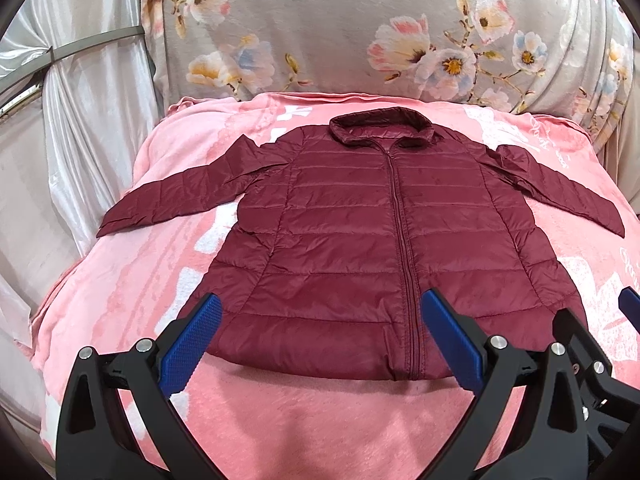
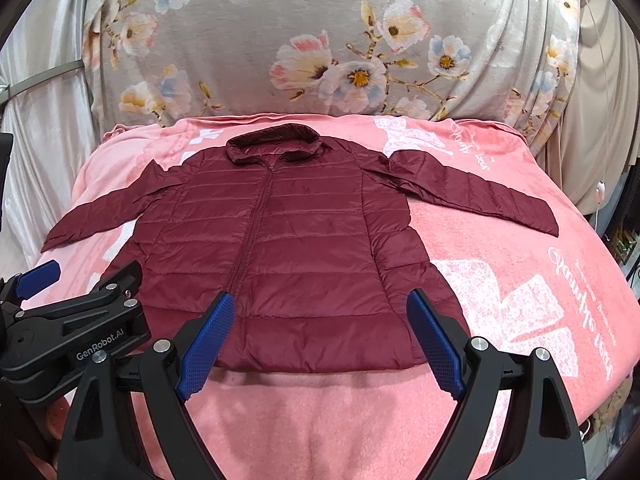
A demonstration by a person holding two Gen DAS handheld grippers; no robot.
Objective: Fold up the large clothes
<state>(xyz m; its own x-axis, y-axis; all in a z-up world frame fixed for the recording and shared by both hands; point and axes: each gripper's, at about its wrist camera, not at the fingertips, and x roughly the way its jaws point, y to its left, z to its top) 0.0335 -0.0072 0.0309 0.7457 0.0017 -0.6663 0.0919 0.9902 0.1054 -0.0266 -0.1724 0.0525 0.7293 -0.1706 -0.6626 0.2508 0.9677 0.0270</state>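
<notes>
Your left gripper point(image 1: 320, 332) and right gripper point(image 2: 320, 332) — both spread, empty — hover near the hem of the maroon jacket point(image 1: 360, 240), flat on the pink blanket point(image 1: 120, 280).

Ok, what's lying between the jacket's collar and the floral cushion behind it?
Only a bare strip of pink blanket separates the jacket collar from the floral cushion; both wrist views show it.

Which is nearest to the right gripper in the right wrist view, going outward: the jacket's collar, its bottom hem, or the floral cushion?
From the right gripper:
1. Bottom hem, directly between its open fingers.
2. Collar, at the jacket's far end, slightly left.
3. Floral cushion, upright behind the pink blanket.
</notes>
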